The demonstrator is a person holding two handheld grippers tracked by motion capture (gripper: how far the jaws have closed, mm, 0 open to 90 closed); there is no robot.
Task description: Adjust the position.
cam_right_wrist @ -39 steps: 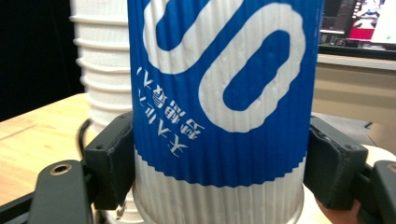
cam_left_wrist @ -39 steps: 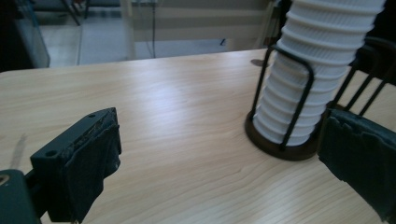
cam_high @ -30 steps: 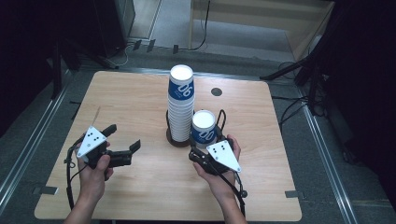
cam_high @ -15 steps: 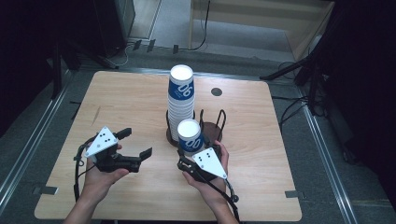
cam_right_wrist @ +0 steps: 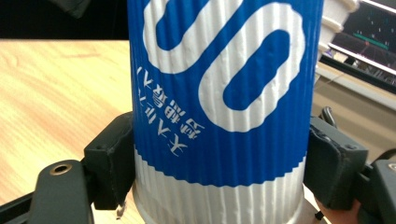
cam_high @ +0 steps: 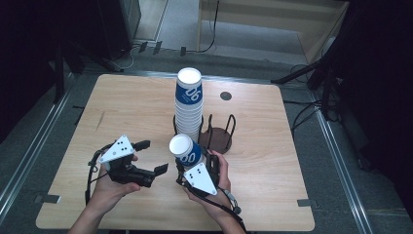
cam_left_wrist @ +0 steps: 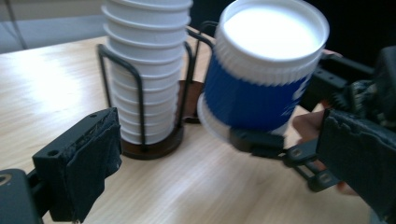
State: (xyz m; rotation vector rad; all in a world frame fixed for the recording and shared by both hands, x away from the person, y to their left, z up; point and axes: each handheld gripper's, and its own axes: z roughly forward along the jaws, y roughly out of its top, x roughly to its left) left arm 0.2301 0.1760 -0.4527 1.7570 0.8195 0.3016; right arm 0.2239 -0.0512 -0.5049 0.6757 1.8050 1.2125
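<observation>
Right now we are holding an upside-down blue-and-white cup (cam_high: 186, 151) in the right tool (cam_high: 194, 161), both jaws pressing its ribbed wall, as the right tool view is showing, and the cup is hanging above the counter (cam_high: 122, 107) just in front of the wire rack (cam_high: 218, 137). The left tool (cam_high: 155, 157) is gaping with nothing between its jaws, pointing toward the cup from just beside it. We are judging the paper wall to be the weak spot: squeezing harder is likely to dent it, while easing off could let the cup slide out, since it is tapering. Bringing the left tool in carelessly is risking a knock that twists the cup in the grip. Behind it the tall stack (cam_high: 189, 107) is standing in the rack's left bay, and a backward swing could be tipping that stack or snagging a wire post. For room, we are seeing bare counter to the left and along the near edge, and more to the right of the rack; the rack's right bay is standing empty. The near edge is lying close under our hands.
</observation>
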